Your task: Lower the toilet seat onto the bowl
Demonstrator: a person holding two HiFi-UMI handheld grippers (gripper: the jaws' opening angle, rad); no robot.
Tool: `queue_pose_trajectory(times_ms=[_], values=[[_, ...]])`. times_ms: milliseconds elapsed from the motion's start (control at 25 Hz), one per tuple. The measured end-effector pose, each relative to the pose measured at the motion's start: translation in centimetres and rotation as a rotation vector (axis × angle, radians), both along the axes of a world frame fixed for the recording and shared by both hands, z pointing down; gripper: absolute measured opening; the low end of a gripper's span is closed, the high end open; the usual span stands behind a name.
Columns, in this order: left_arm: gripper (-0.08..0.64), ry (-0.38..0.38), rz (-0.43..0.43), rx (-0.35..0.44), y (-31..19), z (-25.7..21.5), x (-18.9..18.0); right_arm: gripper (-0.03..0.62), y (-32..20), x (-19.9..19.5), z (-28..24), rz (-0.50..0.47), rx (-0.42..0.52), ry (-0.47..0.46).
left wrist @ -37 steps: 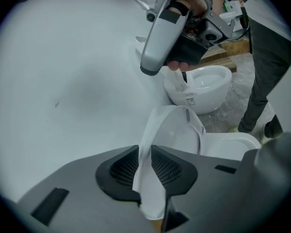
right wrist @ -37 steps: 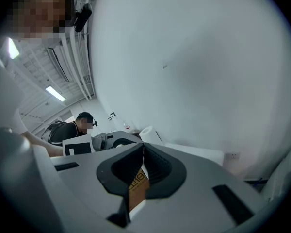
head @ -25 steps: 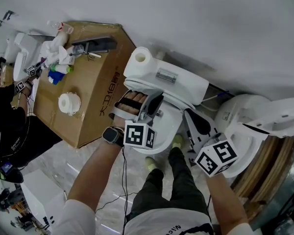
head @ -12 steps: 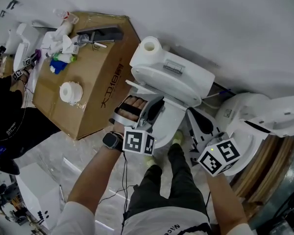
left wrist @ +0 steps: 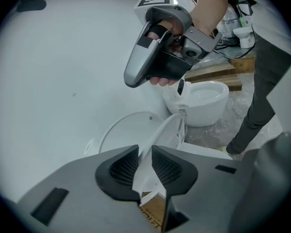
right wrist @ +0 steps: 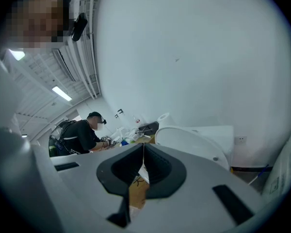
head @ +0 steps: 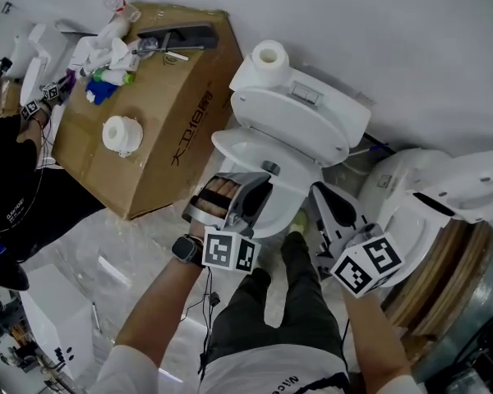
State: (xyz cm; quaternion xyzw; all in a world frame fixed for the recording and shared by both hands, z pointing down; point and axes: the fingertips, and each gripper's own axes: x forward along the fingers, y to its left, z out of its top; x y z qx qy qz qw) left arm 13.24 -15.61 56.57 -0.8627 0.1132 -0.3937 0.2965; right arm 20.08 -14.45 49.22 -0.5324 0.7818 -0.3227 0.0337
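**Left tool pinches the seat, right tool shut and empty**

Only the left gripper view shows the grip. The left tool (left wrist: pixel 144 155) nips the thin white edge of the toilet seat (left wrist: pixel 169 132), which is tilted at lower centre. In the head view the toilet (head: pixel 312 121) sits mid-frame. The right tool (right wrist: pixel 143 148) has its jaws pressed together on nothing.

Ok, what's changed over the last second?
The left gripper, shut on the toilet seat, has drawn back from the tank toward the person. This swings the seat down away from the raised lid; the seat still looks tilted, not flat on the bowl. The right gripper stayed beside the bowl, shut and empty. The cardboard box is unchanged.
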Motion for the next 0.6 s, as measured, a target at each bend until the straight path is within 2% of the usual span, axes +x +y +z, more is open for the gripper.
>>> queue_pose_trajectory(times_ms=[200,600], values=[[0.084,0.037,-0.036,-0.04,2.7,1.2,-2.4,0.017,1.8,-1.9,0.9,-0.009,-0.007,-0.002],[0.087,0.083,-0.052,-0.112,8.1,4.6,-7.2,0.017,5.2,-6.2,3.9,-0.029,-0.024,-0.009]])
